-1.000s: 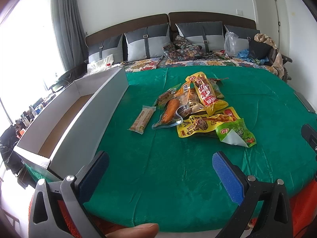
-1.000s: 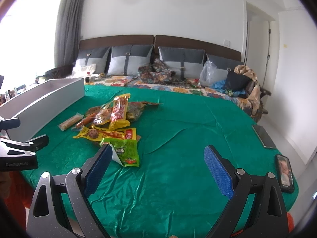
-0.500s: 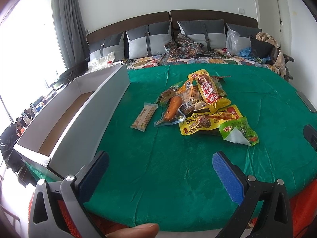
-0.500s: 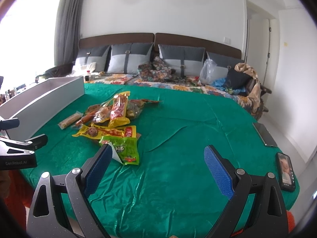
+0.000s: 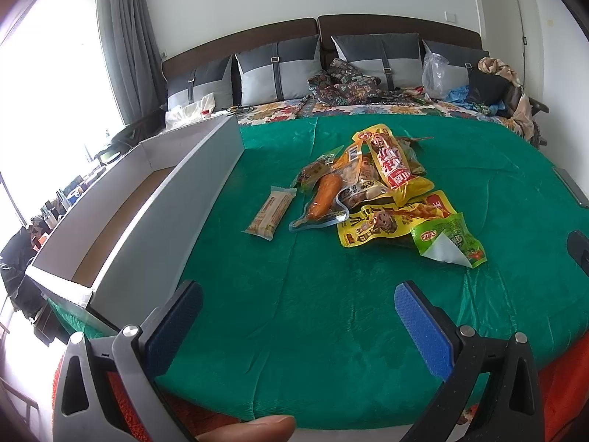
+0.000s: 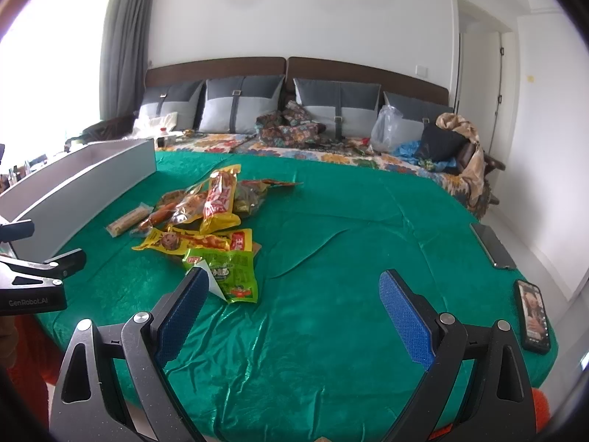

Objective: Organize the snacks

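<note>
While your left gripper [image 5: 298, 322] hung with its jaws wide and empty over the green cloth [image 5: 294, 294], the snack pile [image 5: 371, 188] lay ahead of it, with the long white box [image 5: 176, 206] to its left. From your right gripper [image 6: 291, 309], equally wide and empty, the green packet [image 6: 230, 270] sat just beyond the left fingertip, and two phones [image 6: 533, 316] lay near the cloth's right edge.

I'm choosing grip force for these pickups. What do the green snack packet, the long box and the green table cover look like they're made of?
Green snack packet: thin glossy plastic film, probably foil-lined, judging by the silvery folded-over corner.

Long box: seemingly cardboard, with matte pale walls and a brown floor.

Green table cover: soft shiny fabric, possibly satin or velvet; it creases and catches highlights.
</note>
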Tool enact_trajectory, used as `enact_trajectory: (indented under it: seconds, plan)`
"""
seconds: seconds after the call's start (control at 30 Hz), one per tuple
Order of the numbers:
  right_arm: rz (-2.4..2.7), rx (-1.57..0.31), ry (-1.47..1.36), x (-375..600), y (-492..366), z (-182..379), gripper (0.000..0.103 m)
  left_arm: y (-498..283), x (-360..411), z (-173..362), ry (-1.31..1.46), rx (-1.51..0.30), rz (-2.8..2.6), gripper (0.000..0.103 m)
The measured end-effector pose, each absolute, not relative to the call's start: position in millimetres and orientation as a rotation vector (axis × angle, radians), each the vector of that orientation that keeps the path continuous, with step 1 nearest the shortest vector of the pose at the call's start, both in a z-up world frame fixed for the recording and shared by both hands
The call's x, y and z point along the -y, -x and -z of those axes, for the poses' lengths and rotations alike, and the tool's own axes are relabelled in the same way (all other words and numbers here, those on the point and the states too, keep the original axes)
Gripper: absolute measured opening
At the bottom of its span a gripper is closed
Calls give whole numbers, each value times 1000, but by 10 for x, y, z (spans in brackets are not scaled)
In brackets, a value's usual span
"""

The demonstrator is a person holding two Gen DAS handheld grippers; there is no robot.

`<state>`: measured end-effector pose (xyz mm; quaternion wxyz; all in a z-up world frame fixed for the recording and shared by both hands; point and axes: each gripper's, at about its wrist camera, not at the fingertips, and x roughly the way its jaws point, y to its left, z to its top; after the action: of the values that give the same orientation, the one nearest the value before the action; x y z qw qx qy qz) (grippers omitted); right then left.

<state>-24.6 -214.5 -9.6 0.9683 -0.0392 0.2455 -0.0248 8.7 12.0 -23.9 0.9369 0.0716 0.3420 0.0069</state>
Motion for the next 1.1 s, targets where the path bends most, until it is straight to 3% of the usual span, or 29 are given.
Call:
enact_trajectory:
  seconds: [1.1]
  plan:
    - [54, -541, 59, 2190, 188, 167, 96, -223, -209, 511, -149, -797, -23, 103]
